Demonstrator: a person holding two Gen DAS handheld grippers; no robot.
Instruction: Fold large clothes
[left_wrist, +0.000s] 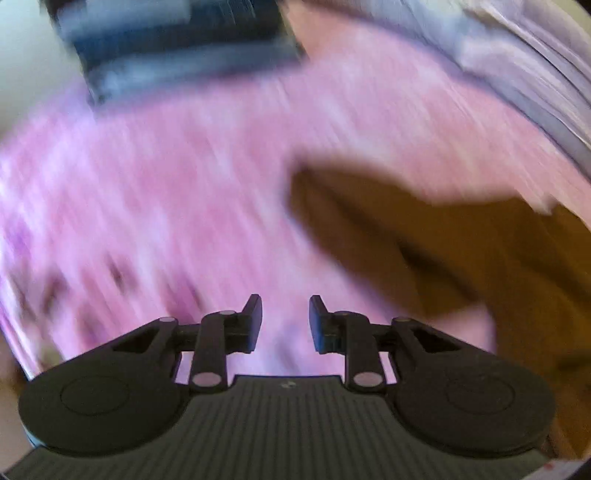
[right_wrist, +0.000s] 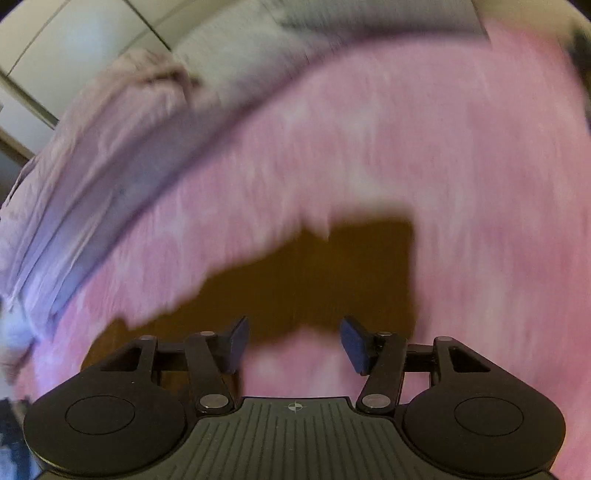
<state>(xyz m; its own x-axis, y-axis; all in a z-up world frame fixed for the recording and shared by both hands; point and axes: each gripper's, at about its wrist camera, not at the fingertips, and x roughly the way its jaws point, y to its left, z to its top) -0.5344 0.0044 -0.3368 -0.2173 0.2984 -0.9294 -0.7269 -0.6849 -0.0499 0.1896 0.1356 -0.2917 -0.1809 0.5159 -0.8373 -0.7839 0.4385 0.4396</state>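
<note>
The pink garment (left_wrist: 184, 184) is lying spread on the wooden desk (left_wrist: 461, 251). The left gripper (left_wrist: 285, 321) and the right gripper (right_wrist: 293, 345) are hovering, both parted and empty, probably reaching for an edge; the next move needs a firm pinch.

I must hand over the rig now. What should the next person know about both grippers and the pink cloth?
Left gripper: open, holding nothing, over the pink cloth.
Right gripper: open, empty, above the cloth's edge and the brown wooden surface.
The cloth lies spread on that surface. A pale lilac garment and a dark folded item lie beyond it.
Both views are blurred; no fold is visible. Left: grasp the cloth and fold.
</note>
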